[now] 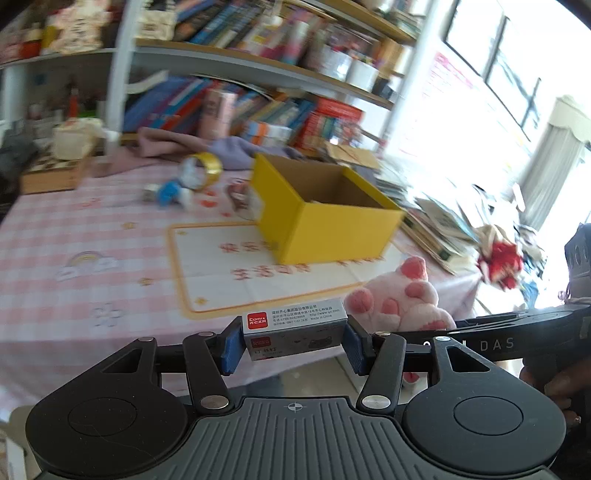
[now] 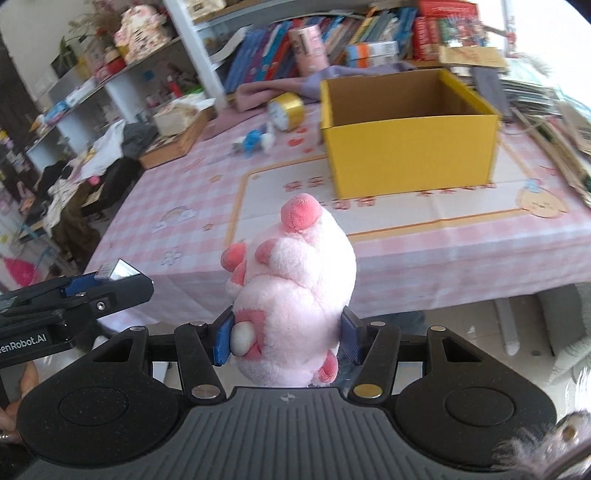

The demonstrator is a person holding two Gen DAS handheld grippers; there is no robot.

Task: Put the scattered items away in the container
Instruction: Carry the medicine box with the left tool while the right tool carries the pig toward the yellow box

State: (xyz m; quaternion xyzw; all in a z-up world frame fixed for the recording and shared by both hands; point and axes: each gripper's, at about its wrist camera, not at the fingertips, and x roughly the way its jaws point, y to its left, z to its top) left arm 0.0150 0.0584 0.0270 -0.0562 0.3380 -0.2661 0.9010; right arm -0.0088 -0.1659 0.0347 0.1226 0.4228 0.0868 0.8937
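1. Shelves and the far table edge are motion-blurred; the blue-white toy [image 2: 255,139] by the gold tape roll [image 2: 287,107] is hard to identify.
2. Left gripper [image 1: 293,341] clamps a small glossy staple box [image 1: 295,326].
3. Right gripper [image 2: 288,338] squeezes a fuzzy pink plush [image 2: 295,280], off the near table edge.
4. The open yellow cardboard box [image 2: 410,155] sits mid-table on the checked cloth [image 2: 147,206].

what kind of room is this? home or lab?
Most likely a lived-in home room, perhaps a study or child's room: crowded bookshelves, a table under a pink checked tablecloth, and clothes heaped on a chair. Nothing in view suggests a lab.
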